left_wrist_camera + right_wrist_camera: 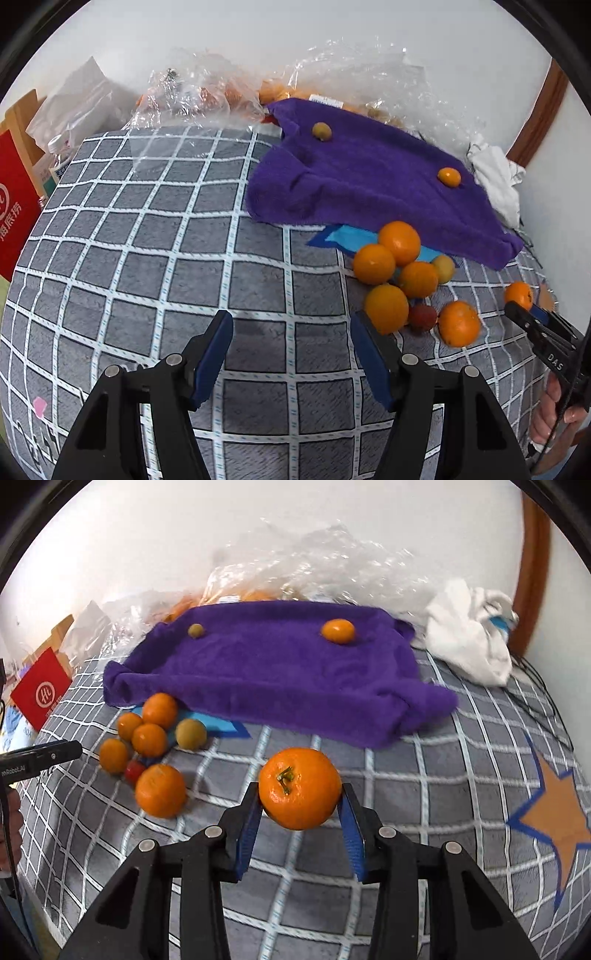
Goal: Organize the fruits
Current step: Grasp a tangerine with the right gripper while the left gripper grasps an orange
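Right hand-held gripper [300, 805]: clamped on a mandarin [300, 788], lifted above the grid-patterned table cloth [424, 771]; stem faces the camera
Left hand-held gripper [291, 332]: fingers apart, empty; fruit pile [402, 273] just ahead to its right
Target relation: purple towel [277, 679] lies straight ahead of the held mandarin, toward the table's far edge; right hand nearer
Look: skin glossy, orange, unblemished; round, no long axis

Stem-up orange [300, 788] between fingers [248, 825]
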